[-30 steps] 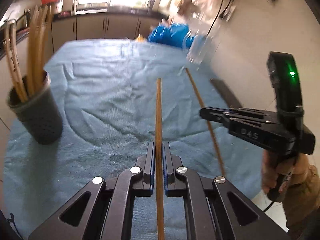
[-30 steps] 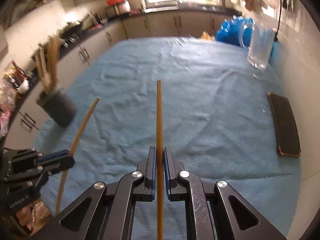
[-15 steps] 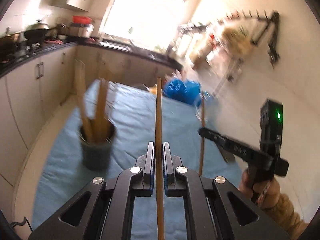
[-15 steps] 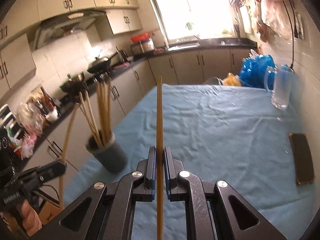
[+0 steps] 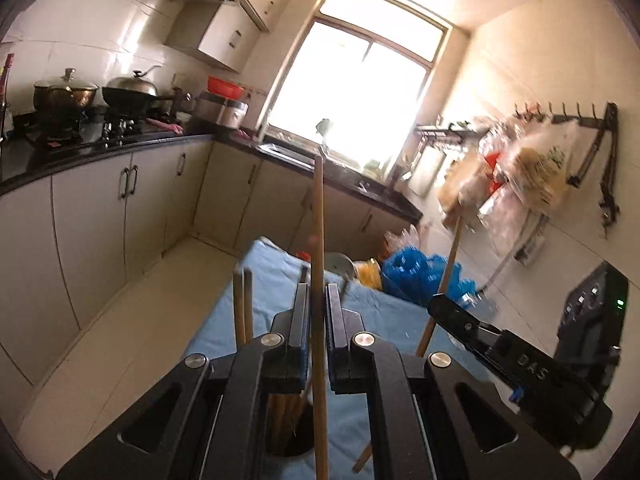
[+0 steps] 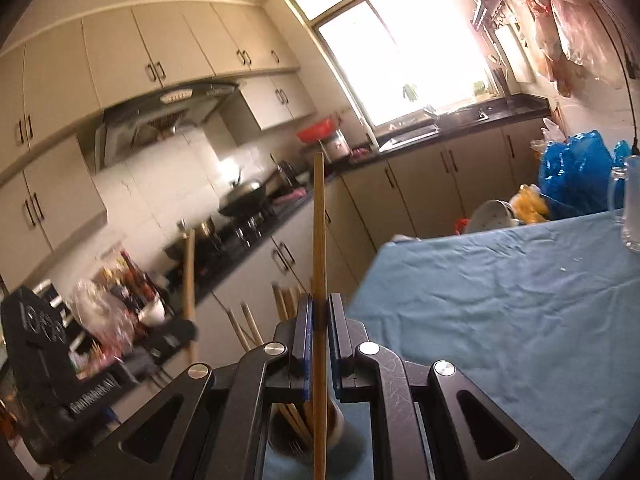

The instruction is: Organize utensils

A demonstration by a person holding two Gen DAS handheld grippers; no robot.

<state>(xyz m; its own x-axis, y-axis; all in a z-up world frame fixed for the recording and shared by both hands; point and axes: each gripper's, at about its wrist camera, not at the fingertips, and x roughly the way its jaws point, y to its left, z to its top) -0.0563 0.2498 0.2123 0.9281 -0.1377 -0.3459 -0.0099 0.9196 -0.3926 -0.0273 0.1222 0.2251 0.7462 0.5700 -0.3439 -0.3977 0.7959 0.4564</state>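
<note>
One chopstick (image 5: pixel 318 240) is clamped in the left gripper (image 5: pixel 318 300), another chopstick (image 6: pixel 319 240) in the right gripper (image 6: pixel 319 308). The holder (image 6: pixel 340 420) sits just below both sets of fingers. Lower ends are best tipped down and aimed into its mouth, clear of the sticks already inside, before release.

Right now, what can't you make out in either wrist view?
- Holder, left wrist: mostly hidden behind the left tongs.
- Lower end of the left tongs' chopstick: cut off by the bottom edge.
- Right tongs' chopstick, right wrist: lower end also cut off; holder mostly behind the right tongs.
- Hanging bags, left wrist: blurred, contents unreadable.
- Window: blown out.
</note>
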